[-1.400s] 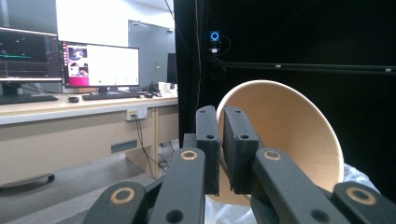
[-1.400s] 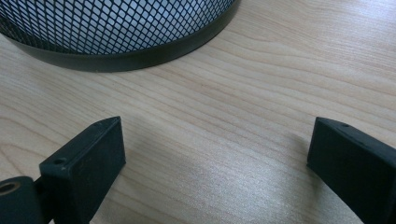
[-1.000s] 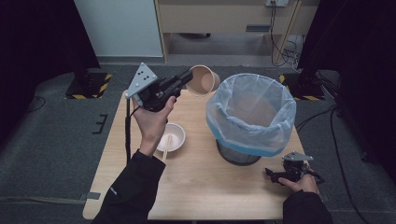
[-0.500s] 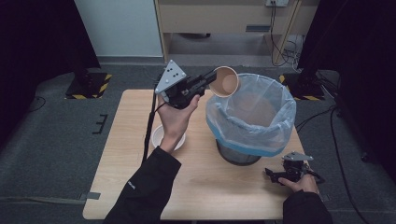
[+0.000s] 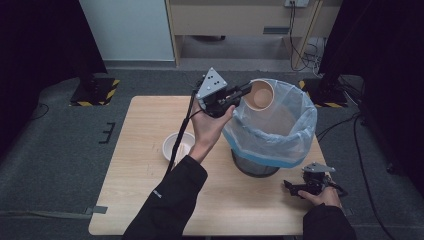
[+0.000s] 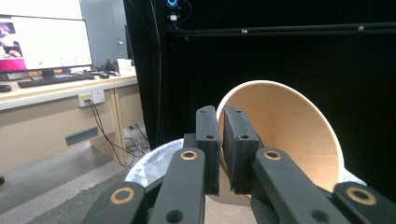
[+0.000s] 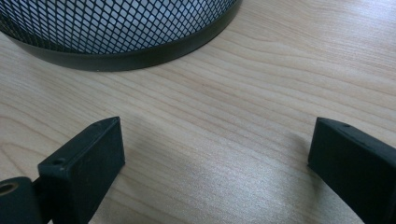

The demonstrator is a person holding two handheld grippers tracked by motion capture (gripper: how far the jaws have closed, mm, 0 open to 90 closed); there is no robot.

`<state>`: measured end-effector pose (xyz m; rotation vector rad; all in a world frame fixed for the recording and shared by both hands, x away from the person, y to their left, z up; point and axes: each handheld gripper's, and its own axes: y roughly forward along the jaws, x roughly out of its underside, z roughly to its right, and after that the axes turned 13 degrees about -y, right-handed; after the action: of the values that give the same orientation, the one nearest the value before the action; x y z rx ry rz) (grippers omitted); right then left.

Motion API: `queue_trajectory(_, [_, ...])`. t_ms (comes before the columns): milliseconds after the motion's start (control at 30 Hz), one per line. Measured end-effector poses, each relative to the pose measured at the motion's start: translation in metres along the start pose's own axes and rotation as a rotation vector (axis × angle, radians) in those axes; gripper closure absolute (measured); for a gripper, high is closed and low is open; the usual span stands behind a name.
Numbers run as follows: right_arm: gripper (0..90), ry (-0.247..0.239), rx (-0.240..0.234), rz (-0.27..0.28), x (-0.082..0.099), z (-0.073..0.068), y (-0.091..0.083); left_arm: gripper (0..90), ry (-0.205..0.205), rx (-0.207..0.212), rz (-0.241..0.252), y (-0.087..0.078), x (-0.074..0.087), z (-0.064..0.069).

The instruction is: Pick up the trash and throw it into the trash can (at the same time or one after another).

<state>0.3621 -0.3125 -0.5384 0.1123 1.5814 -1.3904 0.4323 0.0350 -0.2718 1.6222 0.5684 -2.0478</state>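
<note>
My left gripper [image 5: 244,91] is held up over the table and is shut on the rim of a brown paper cup [image 5: 259,94]. The cup lies on its side, mouth toward the camera, above the near-left rim of the bin [image 5: 280,145], a black mesh basket lined with a pale blue bag. In the left gripper view the two jaws pinch the cup's wall [image 6: 289,126], one inside and one outside. My right gripper [image 5: 289,187] rests on the table at the front right of the bin, its jaws wide open with bare wood between them [image 7: 215,140].
A white bowl [image 5: 178,146] sits on the wooden table [image 5: 135,200] left of the bin, partly behind the left forearm. The bin's mesh base [image 7: 116,28] stands just ahead of the right gripper. Dark floor surrounds the table; a desk stands behind.
The left hand has carried the cup to the right, from left of the bin to over its near-left rim. The right gripper has stayed put.
</note>
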Motion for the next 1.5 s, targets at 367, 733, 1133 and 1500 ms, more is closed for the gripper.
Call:
queue_trajectory(367, [3.8,-0.003,-0.002,0.001,0.0,0.0,0.0,62.0,0.02,0.058,-0.028,0.0,0.0,-0.002])
queue_trajectory(733, [3.8,-0.007,-0.003,0.0,0.0,0.0,0.0,39.0,0.03,-0.076,-0.011,-0.088,-0.012,-0.034])
queue_trajectory(1133, [3.8,-0.007,-0.001,0.0,0.0,0.0,0.0,31.9,-0.025,-0.261,-0.073,-0.171,0.041,-0.084])
queue_trajectory(1500, [3.9,-0.005,-0.001,-0.001,0.0,-0.001,0.0,31.0,-0.11,-0.343,-0.201,-0.204,0.121,-0.103])
